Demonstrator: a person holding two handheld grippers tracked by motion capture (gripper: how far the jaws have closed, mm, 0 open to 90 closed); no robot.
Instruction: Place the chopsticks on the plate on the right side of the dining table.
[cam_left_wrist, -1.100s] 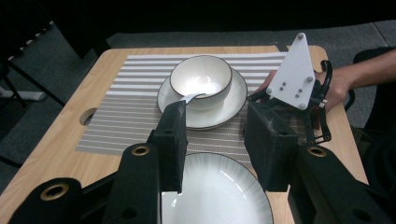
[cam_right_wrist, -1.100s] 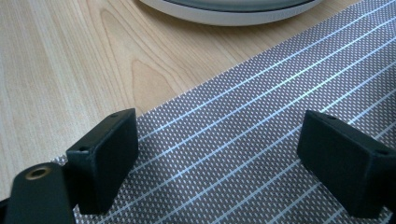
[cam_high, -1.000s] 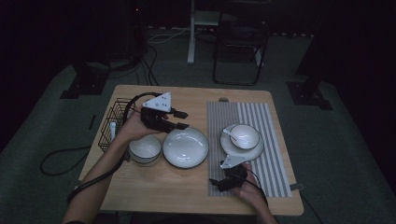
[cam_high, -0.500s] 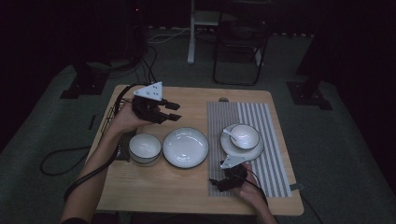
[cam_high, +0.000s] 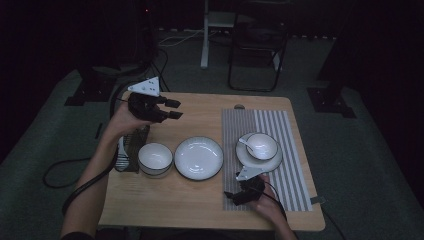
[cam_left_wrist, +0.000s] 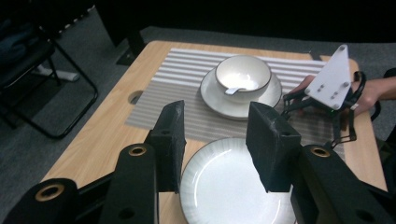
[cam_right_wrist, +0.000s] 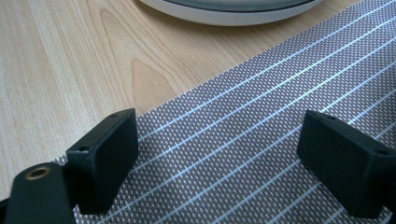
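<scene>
Jaws apart, empty, plate (cam_left_wrist: 233, 186) beyond left gripper (cam_left_wrist: 219, 140)

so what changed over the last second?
The left gripper lifted off the small bowl and drew back toward the table's far left, jaws open and empty. The bowl, plate, cup on saucer and right gripper on the mat stayed put.

A dim room lies around a light wooden table (cam_high: 165, 200) standing on grey carpet floor (cam_high: 370, 150), with a black folding chair (cam_high: 257, 47) and a white post (cam_high: 205, 35) behind it, dark stand feet (cam_high: 330, 100) at both sides and cables (cam_high: 52, 167) trailing across the floor.
</scene>
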